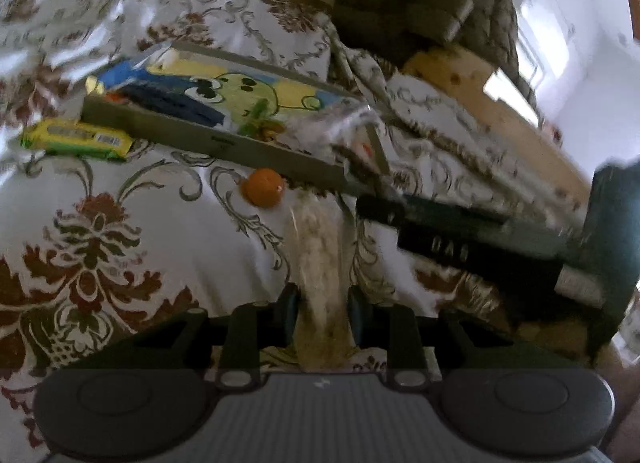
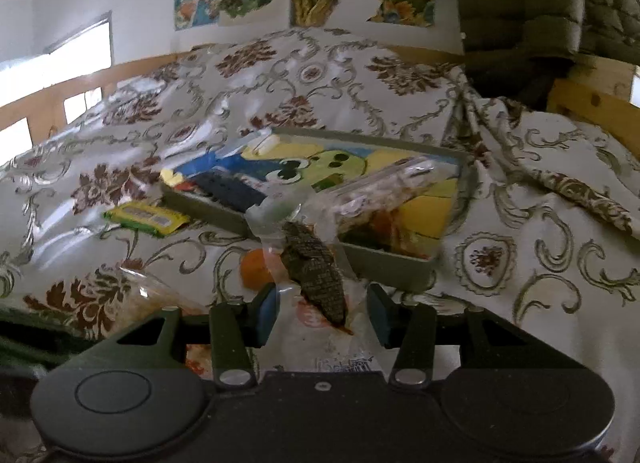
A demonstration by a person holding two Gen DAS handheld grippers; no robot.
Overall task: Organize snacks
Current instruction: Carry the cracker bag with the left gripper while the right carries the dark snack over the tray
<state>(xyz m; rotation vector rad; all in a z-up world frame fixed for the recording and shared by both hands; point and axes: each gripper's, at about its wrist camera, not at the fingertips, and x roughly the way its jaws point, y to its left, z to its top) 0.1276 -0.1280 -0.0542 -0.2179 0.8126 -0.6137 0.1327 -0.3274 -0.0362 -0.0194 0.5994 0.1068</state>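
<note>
On the flowered bedspread [image 2: 520, 223] lies a shallow grey tray [image 2: 384, 267] with a cartoon frog printed on its floor, and both hand-held grippers sit at its near side, each carrying a clear-wrapped snack.

The left gripper [image 1: 322, 317] pinches a long, pale, crumbly-looking snack in a clear sleeve [image 1: 320, 247]; the blue pads press on its near end, and its long axis runs straight out from the jaws toward the tray's near wall [image 1: 224, 143]. Its far tip almost reaches that wall, just right of a small orange ball-shaped snack [image 1: 262, 187] lying loose on the cloth.

The right gripper [image 2: 322, 315] has its jaws set wider, around a clear packet holding a dark, ridged, spindle-shaped piece [image 2: 316, 275]. The wrapper fills the gap between the pads, and I judge it held, though the film makes the contact hard to see. That packet points up and left toward the tray's near edge, its top already overhanging it.

A yellow-green bar [image 1: 76, 139] lies on the cloth at the tray's left end, outside it. Inside are a dark blue packet [image 2: 232, 189] at the left and another clear packet [image 2: 384, 199] at the right.

Both loads point at the tray; the right hand's looks nearer to going in, I'd say.
</note>
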